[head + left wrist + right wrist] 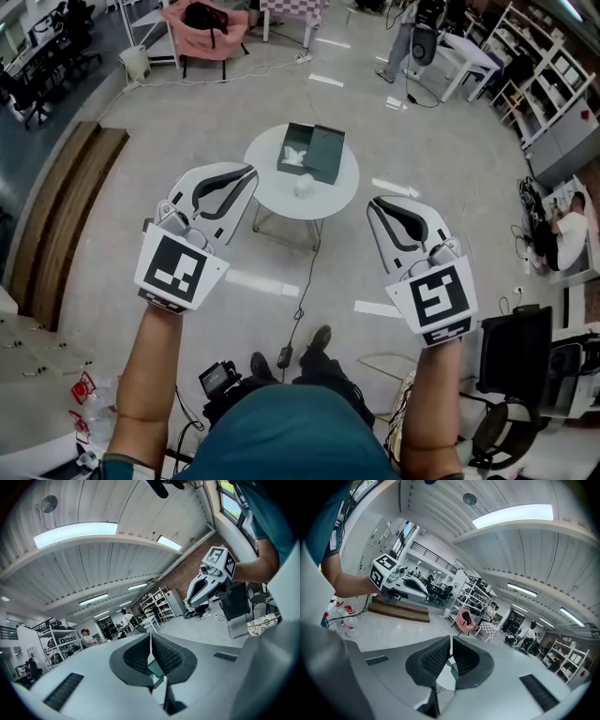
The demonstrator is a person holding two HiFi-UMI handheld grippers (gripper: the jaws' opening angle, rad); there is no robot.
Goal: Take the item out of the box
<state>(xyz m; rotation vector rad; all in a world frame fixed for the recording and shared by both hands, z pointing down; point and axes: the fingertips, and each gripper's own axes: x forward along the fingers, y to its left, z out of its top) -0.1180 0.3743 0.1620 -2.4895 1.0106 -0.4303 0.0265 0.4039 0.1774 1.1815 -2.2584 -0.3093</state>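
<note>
A dark green box stands open on a small round white table, with something white inside it. A small white object sits on the tabletop just in front of the box. Both grippers are held up well short of the table. My left gripper is shut and empty, its pads pressed together. My right gripper is shut and empty too, its pads meeting. Each gripper view looks down its jaws at a sliver of the box.
A cable runs over the floor from the table toward the person's feet. A wooden platform lies at the left, shelving and a black chair at the right, a pink chair at the back. People stand farther off.
</note>
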